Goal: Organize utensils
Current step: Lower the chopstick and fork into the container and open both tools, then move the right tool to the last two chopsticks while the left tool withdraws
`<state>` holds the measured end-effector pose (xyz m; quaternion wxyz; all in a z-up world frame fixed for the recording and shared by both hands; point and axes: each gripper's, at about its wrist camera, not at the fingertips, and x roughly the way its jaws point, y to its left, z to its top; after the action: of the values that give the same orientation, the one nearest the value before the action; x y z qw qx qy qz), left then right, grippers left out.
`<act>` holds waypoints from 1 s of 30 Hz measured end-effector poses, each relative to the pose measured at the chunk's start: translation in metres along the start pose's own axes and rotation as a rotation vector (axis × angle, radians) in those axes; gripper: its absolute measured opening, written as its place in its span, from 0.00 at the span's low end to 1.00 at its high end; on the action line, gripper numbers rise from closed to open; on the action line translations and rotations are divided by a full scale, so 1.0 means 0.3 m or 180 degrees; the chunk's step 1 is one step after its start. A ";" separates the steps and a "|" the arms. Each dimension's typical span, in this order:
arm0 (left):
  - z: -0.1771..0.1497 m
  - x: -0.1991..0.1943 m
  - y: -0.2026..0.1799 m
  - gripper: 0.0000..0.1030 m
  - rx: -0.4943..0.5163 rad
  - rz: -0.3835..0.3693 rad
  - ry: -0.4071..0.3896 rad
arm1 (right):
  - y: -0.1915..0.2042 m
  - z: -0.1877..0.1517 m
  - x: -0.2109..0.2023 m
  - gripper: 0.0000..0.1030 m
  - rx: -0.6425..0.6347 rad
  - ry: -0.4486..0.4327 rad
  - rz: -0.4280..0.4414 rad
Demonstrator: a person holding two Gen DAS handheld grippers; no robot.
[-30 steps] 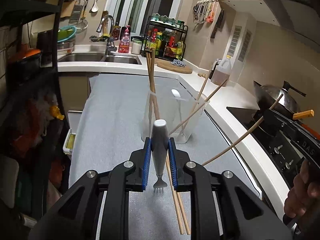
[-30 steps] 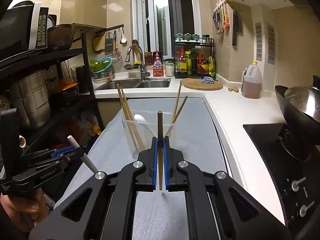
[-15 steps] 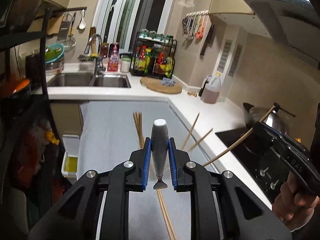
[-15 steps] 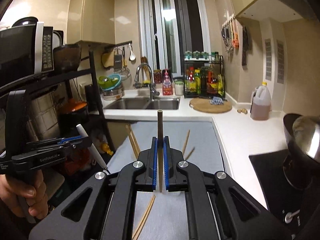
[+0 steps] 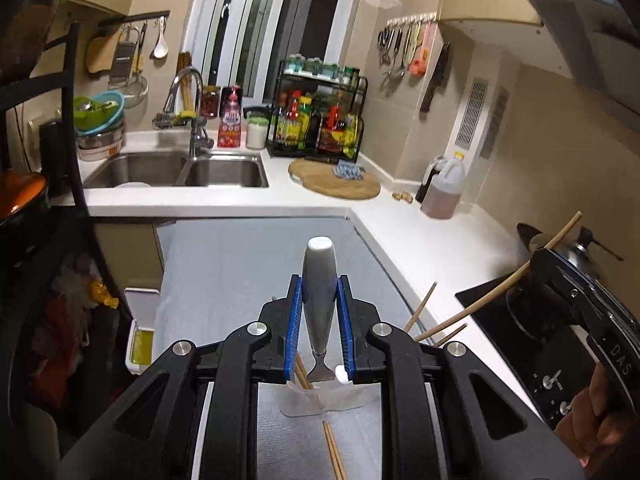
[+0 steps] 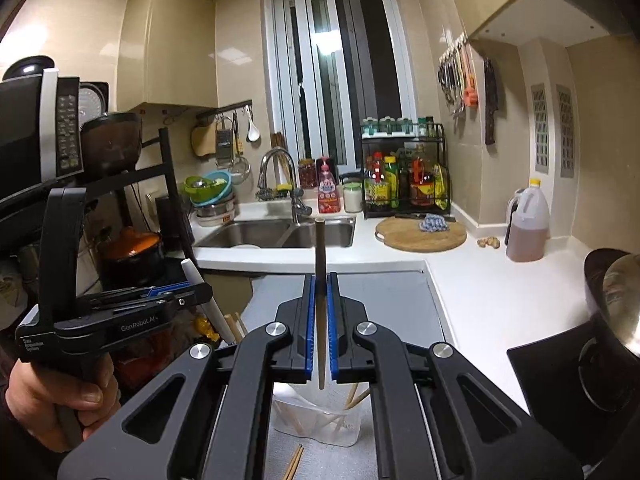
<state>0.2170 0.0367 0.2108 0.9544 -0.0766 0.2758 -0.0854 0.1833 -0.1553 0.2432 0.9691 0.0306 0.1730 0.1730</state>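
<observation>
Our left tongs (image 5: pixel 319 332) are clenched on a fork (image 5: pixel 319 304), blue pads pressed to both sides of its grey handle, which sticks up with its white end on top while the tines point down. Just below the tines we see the clear cup (image 5: pixel 320 400) on the grey mat (image 5: pixel 240 272), with chopsticks (image 5: pixel 302 374) leaning in it. A loose pair (image 5: pixel 334 450) lies on the mat just in front of the cup.

Our right tongs (image 6: pixel 320 332) are nearly closed, gripping a single chopstick (image 6: pixel 320 264) upright between the pads, its lower tip over the cup (image 6: pixel 320 420). In the left view this chopstick (image 5: pixel 500 292) slants from the right tongs down toward the cup. The mat lies on the white counter (image 5: pixel 420 240), well short of the sink (image 5: pixel 180 168).
</observation>
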 end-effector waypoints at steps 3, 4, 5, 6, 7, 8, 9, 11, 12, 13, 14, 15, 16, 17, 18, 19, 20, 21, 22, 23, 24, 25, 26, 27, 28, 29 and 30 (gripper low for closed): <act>-0.027 0.054 0.006 0.17 0.0033 0.0050 0.0119 | -0.007 -0.045 0.071 0.06 -0.0011 0.0137 0.0001; -0.038 0.074 0.009 0.17 0.0040 0.0062 0.0164 | -0.010 -0.065 0.099 0.06 -0.0006 0.0196 0.0008; -0.045 0.088 0.010 0.17 0.0049 0.0073 0.0196 | -0.014 -0.083 0.122 0.06 0.0007 0.0254 0.0021; -0.054 0.103 0.010 0.17 0.0065 0.0089 0.0229 | -0.015 -0.103 0.144 0.06 0.0021 0.0311 0.0038; -0.066 0.118 0.009 0.17 0.0087 0.0107 0.0266 | -0.013 -0.119 0.159 0.06 0.0015 0.0351 0.0047; -0.079 0.132 0.009 0.17 0.0104 0.0123 0.0299 | -0.010 -0.136 0.176 0.06 -0.0002 0.0395 0.0046; -0.092 0.143 0.009 0.17 0.0121 0.0137 0.0331 | -0.008 -0.152 0.192 0.06 -0.0010 0.0437 0.0050; -0.113 0.161 0.009 0.17 0.0139 0.0154 0.0393 | -0.006 -0.177 0.215 0.06 -0.0018 0.0499 0.0057; -0.118 0.170 0.011 0.17 0.0141 0.0161 0.0422 | -0.007 -0.187 0.224 0.06 -0.0028 0.0534 0.0051; -0.129 0.177 0.014 0.18 0.0139 0.0172 0.0459 | -0.007 -0.202 0.237 0.07 -0.0033 0.0593 0.0041; -0.135 0.175 0.016 0.20 0.0136 0.0176 0.0465 | -0.012 -0.209 0.242 0.08 -0.0022 0.0626 0.0035; -0.138 0.164 0.017 0.23 0.0136 0.0180 0.0446 | -0.016 -0.215 0.246 0.10 -0.0012 0.0658 0.0029; -0.135 0.150 0.016 0.28 0.0134 0.0174 0.0409 | -0.020 -0.219 0.246 0.10 -0.0011 0.0676 0.0016; -0.131 0.136 0.014 0.32 0.0133 0.0164 0.0373 | -0.024 -0.219 0.243 0.16 -0.0011 0.0682 -0.0005; -0.126 0.107 0.011 0.32 0.0138 0.0146 0.0316 | -0.027 -0.218 0.240 0.26 -0.0010 0.0688 -0.0030; -0.122 0.091 0.009 0.32 0.0143 0.0139 0.0283 | -0.030 -0.215 0.232 0.29 -0.0004 0.0690 -0.0063; -0.119 0.070 0.006 0.33 0.0151 0.0135 0.0243 | -0.032 -0.211 0.219 0.30 0.0001 0.0678 -0.0088; -0.117 0.035 0.001 0.32 0.0162 0.0129 0.0188 | -0.033 -0.206 0.208 0.30 -0.0003 0.0662 -0.0102; -0.116 0.017 -0.004 0.32 0.0169 0.0127 0.0154 | -0.030 -0.201 0.187 0.30 -0.0016 0.0632 -0.0125; -0.120 -0.011 -0.009 0.32 0.0177 0.0124 0.0106 | -0.027 -0.196 0.163 0.30 -0.0026 0.0599 -0.0145; -0.129 -0.048 -0.014 0.33 0.0184 0.0124 0.0047 | -0.024 -0.194 0.143 0.30 -0.0034 0.0573 -0.0153; -0.141 -0.076 -0.018 0.33 0.0190 0.0124 0.0007 | -0.019 -0.193 0.114 0.30 -0.0051 0.0536 -0.0165; -0.152 -0.093 -0.021 0.33 0.0195 0.0125 -0.0019 | -0.013 -0.195 0.083 0.30 -0.0072 0.0495 -0.0187; -0.168 -0.116 -0.025 0.33 0.0200 0.0129 -0.0050 | -0.007 -0.200 0.050 0.30 -0.0085 0.0451 -0.0201; -0.199 -0.150 -0.032 0.33 0.0208 0.0141 -0.0092 | 0.000 -0.208 0.018 0.30 -0.0083 0.0409 -0.0204; -0.224 -0.172 -0.036 0.33 0.0219 0.0152 -0.0114 | 0.003 -0.219 -0.013 0.30 -0.0074 0.0367 -0.0201; -0.254 -0.194 -0.040 0.33 0.0238 0.0166 -0.0133 | 0.006 -0.230 -0.043 0.30 -0.0070 0.0329 -0.0192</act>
<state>0.1260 0.0293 0.1792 0.9640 -0.0354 0.2543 -0.0690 0.1476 -0.1580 0.1827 0.9640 0.0058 0.2217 0.1469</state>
